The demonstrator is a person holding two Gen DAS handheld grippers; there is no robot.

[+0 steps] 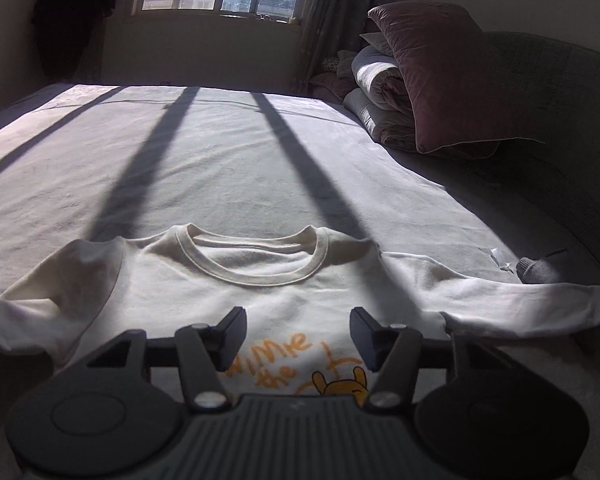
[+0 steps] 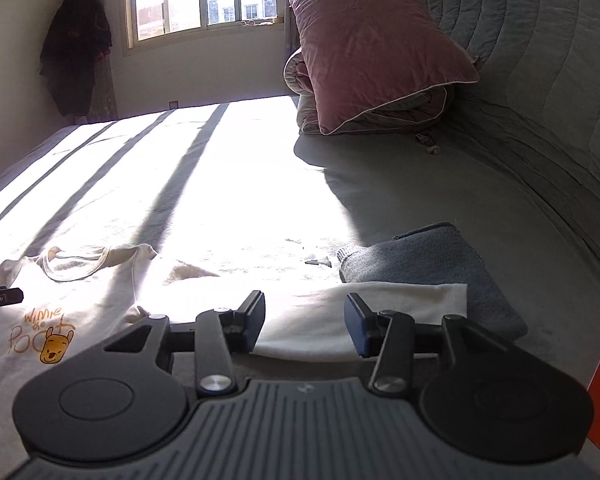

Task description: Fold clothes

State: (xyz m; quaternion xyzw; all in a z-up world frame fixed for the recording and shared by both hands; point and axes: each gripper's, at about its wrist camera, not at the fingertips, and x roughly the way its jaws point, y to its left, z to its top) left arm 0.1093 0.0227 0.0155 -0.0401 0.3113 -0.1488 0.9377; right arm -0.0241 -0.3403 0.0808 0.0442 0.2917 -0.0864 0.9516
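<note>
Left gripper [image 1: 298,338] hovered over the shirt [image 1: 204,288], fingers apart and empty; right gripper [image 2: 305,324], likewise apart, should pinch the sleeve [image 2: 364,320] at twelve o'clock, cuff-end first.

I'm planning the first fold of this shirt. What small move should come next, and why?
Probably lower the right gripper onto the right sleeve and pinch it. The shirt lies flat, face up, sleeves spread; both grippers are open and empty, and that sleeve lies just ahead of the right one.
</note>
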